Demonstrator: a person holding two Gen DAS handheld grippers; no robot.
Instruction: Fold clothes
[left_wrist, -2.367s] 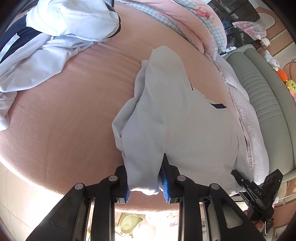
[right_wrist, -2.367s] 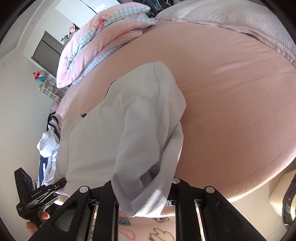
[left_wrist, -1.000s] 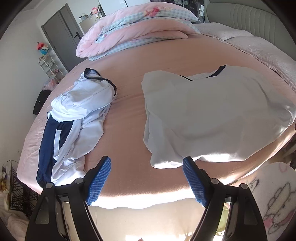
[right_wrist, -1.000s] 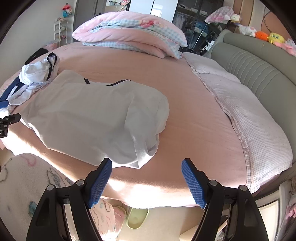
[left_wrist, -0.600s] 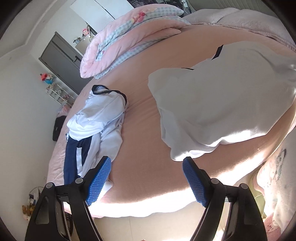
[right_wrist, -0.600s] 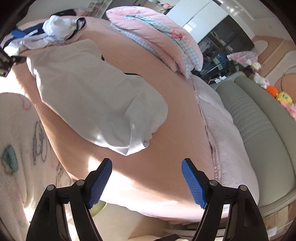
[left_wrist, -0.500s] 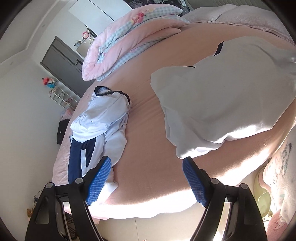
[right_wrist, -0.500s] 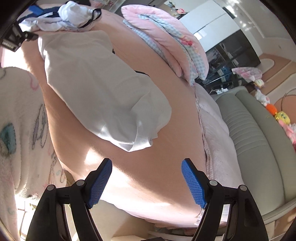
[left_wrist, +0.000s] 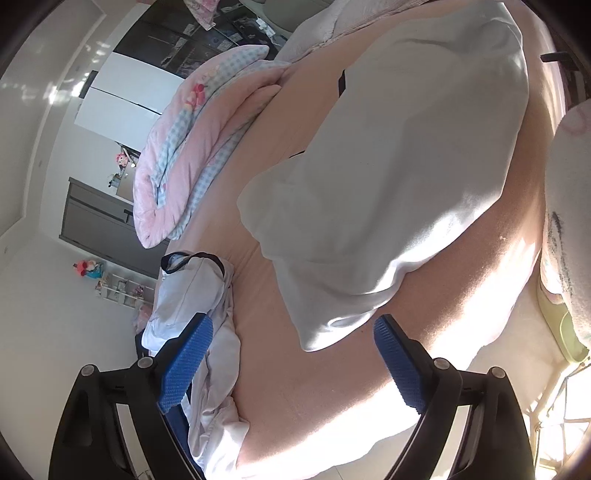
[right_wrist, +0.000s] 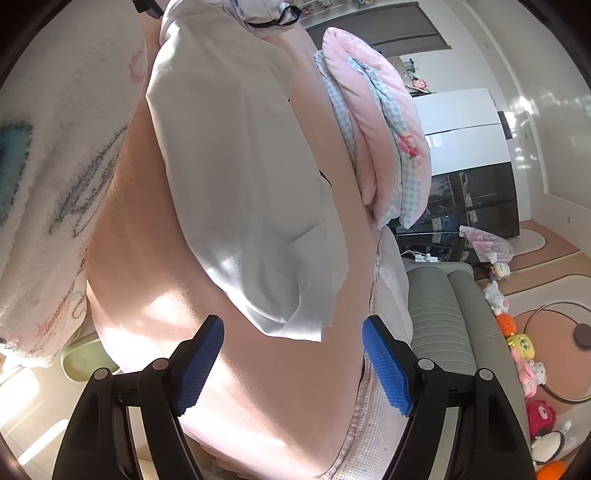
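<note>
Hovering over the near edge of the round pink-sheeted bed (left_wrist: 332, 406), both tongs stand wide apart and grip nothing; the left tongs (left_wrist: 291, 358) have just been opening further with only bedsheet between them. The half-folded pale grey shirt (left_wrist: 388, 184) lies flat just beyond, its near corner at twelve o'clock of the right tongs (right_wrist: 293, 354). A crumpled white-and-navy garment heap (left_wrist: 195, 295) waits at ten o'clock. Judging by this, the next fold calls for pinching the shirt's near edge with both tongs.
</note>
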